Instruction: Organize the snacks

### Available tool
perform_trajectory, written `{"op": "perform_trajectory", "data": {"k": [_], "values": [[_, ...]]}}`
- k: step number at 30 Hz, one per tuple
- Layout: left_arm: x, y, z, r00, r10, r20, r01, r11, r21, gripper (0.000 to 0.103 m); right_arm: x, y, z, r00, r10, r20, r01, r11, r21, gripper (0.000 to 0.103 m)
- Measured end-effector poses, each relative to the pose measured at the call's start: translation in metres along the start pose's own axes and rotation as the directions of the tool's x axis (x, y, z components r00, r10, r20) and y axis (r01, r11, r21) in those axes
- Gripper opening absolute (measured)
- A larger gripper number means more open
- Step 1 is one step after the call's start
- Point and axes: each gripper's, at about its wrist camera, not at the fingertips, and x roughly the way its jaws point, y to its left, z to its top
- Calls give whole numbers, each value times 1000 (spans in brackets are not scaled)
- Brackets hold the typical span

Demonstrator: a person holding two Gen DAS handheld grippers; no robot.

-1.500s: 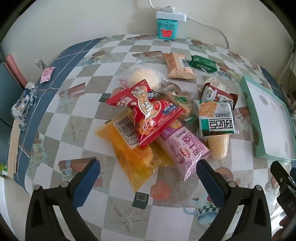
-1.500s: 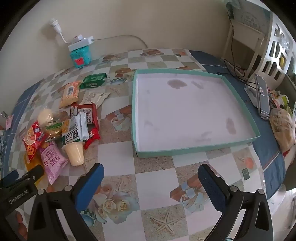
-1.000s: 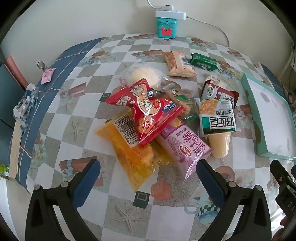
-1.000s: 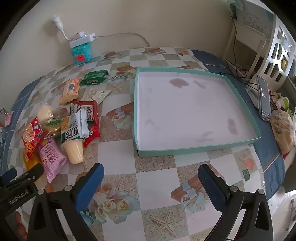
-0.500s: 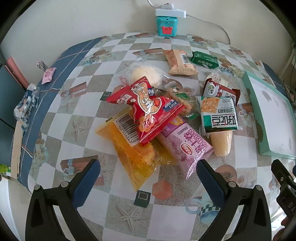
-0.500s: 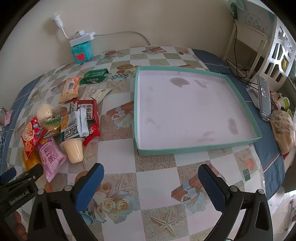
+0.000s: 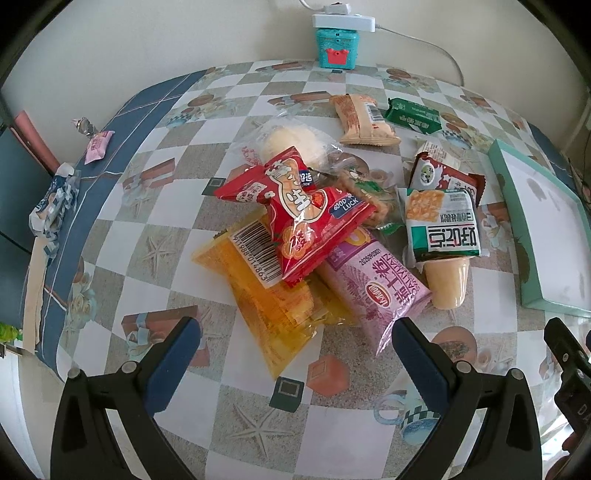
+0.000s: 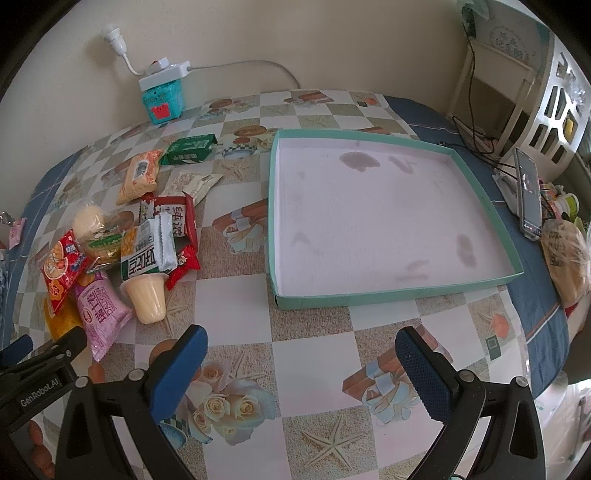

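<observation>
Both tools hang over the checked tablecloth (image 8: 310, 325) with nothing in them: the left gripper (image 7: 295, 343) has its blue pads spread wide, well apart, just short of the near end of the snack heap, and the right gripper (image 8: 301, 354) is spread just as wide over bare cloth in front of the teal tray (image 8: 369, 295). Compared with a second and a half ago very little has shifted; the left one has eased a touch closer to the pile, so the packets sit a little larger and lower in its view, while the right one looks much where it was. The snacks lie heaped left of the tray, none inside it: a red packet (image 7: 299, 214) on top, an orange bag (image 7: 273, 302) with its barcode showing underneath, a purple packet (image 7: 376, 284) beside that, then a green-and-white wrapper (image 7: 441, 225) lying over the wide end of a pale yellow jelly cup (image 7: 447, 284). Farther back sit a beige biscuit pack (image 7: 364, 120) and a dark green packet (image 7: 413, 116), apart from the heap. The tray's pale floor holds only some stains. Against the wall stands a small teal box (image 7: 336, 48) with a white power strip (image 7: 343, 20) on top
</observation>
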Motion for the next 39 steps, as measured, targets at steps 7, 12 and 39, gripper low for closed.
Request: {"op": "perform_trajectory", "data": {"k": [7, 12, 39], "values": [[1, -2, 1, 1000, 6, -4, -6, 1000, 0, 103, 1, 0, 0, 1000, 0, -1, 0, 1000, 1, 103], [1, -2, 1, 1000, 6, -4, -6, 1000, 1, 103, 2, 0, 0, 1000, -1, -2, 1, 1000, 1, 103], [1, 0, 1, 1000, 8, -5, -8, 1000, -6, 103, 3, 2, -1, 1000, -1, -6, 1, 1000, -5, 103]]}}
